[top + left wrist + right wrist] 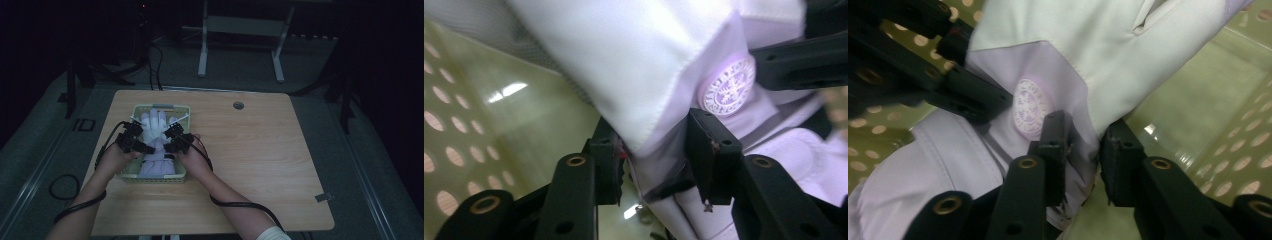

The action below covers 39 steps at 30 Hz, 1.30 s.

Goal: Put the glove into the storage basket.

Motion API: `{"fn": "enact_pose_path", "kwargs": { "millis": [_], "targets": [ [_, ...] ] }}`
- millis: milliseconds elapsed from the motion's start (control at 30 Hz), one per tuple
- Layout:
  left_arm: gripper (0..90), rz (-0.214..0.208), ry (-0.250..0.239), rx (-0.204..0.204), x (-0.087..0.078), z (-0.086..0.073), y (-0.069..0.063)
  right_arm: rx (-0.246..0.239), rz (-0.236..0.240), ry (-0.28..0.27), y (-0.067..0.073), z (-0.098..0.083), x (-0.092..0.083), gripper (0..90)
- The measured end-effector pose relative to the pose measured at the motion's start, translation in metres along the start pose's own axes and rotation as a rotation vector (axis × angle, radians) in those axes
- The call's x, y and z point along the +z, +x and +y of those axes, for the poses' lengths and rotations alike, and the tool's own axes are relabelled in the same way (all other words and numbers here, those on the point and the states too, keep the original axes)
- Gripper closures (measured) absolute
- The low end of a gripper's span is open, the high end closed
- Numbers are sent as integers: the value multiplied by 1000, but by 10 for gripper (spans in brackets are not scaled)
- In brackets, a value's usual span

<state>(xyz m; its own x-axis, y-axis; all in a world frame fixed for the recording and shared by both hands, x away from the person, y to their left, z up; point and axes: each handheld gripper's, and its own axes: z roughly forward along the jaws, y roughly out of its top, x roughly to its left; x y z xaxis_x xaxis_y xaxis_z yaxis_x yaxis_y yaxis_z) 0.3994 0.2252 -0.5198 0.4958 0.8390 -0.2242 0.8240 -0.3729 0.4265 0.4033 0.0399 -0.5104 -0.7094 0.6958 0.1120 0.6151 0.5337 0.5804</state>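
A white and lilac glove (156,131) lies in a pale green perforated basket (161,106) on the wooden table (260,160). Both grippers reach down into the basket at the glove's cuff end, the left gripper (150,148) from the left and the right gripper (168,148) from the right. In the left gripper view, the left gripper (654,150) stands slightly open around a folded edge of the glove (624,60), beside a round printed emblem (728,91). The right gripper (1083,150) is also slightly open, straddling the glove's (1088,45) opposite edge near that emblem (1030,107).
The basket stands at the table's left side, and its holed walls (454,125) rise close beside both grippers. A small round grommet (238,105) sits near the table's far edge. Cables trail from both grippers along the person's forearms. A white table frame (240,30) stands beyond.
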Motion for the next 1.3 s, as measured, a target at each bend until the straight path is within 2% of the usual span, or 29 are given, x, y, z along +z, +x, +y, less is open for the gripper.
{"fn": "enact_pose_path", "kwargs": {
  "millis": [100,133,200,233,267,333,367,400,500,567,633,700,767,833,900,967,1100,1300],
  "targets": [
    [571,37,18,16,1,3,-4,15,23,-6,-4,1,-4,619],
    [559,45,18,22,0,3,-4,22,48,-13,-6,1,-7,566],
    [482,54,15,28,-1,4,-5,7,63,-37,-11,0,-11,509],
    [412,59,-33,22,-5,3,-6,-2,82,-57,-13,0,-13,472],
    [354,50,-58,25,-8,2,-6,-6,125,-88,-17,-1,-17,433],
    [204,43,-108,40,-14,0,-8,-32,150,-121,-20,-1,-22,363],
    [136,43,-108,40,-14,0,-8,-39,167,-130,-21,-1,-24,349],
    [112,67,-188,46,-24,-2,-10,-35,183,-138,-22,-2,-29,322],
    [23,71,-247,48,-34,-3,-13,-72,215,-158,-24,-5,-35,212],
    [16,44,-302,40,-42,-5,-15,-97,214,-179,-25,-7,-37,192],
    [16,33,-331,40,-46,-7,-19,-124,224,-179,-27,-9,-39,157],
    [17,15,-369,36,-49,-9,-26,-135,265,-198,-30,-12,-42,150],
    [17,4,-372,35,-50,-9,-28,-158,264,-199,-32,-14,-45,149],
    [17,8,-398,47,-51,-12,-38,-161,276,-208,-35,-16,-49,146],
    [17,4,-410,46,-52,-12,-41,-164,279,-213,-37,-17,-51,145],
    [17,-20,-442,50,-52,-13,-49,-156,281,-230,-44,-21,-57,145],
    [17,-38,-459,55,-51,-13,-57,-163,280,-233,-50,-24,-63,145],
    [17,-51,-462,126,-44,-11,-85,-198,255,-221,-64,-37,-74,144]
  ]
}}
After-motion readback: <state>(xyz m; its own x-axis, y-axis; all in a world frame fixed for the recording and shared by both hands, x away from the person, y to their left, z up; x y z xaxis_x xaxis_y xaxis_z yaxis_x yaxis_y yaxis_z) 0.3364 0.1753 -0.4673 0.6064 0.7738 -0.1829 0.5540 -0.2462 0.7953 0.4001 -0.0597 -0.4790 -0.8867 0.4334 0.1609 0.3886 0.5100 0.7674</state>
